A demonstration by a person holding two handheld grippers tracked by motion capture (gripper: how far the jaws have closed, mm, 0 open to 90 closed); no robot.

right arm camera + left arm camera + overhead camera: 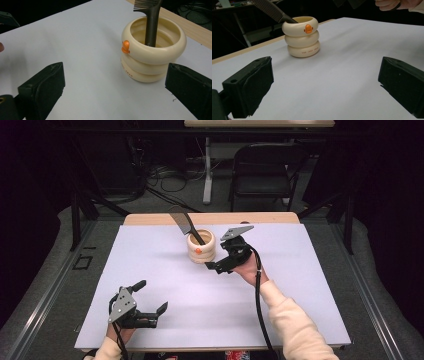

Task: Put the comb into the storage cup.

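The cream holder (200, 247) with the dark comb (186, 224) stands near the table's (150, 265) far edge. The right gripper (216, 266), jaws spread, sits just beside it; the left gripper (151, 296), also spread and empty, rests near the near-left corner, bare surface between. The comb's lower end is hidden inside.

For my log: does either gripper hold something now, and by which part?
Nothing is held. The left gripper and right gripper are both open and bare; the comb stands in the cup.

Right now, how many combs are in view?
1: a black comb stands handle-down in the cream ringed cup near the table's far edge, leaning left. None seen elsewhere.
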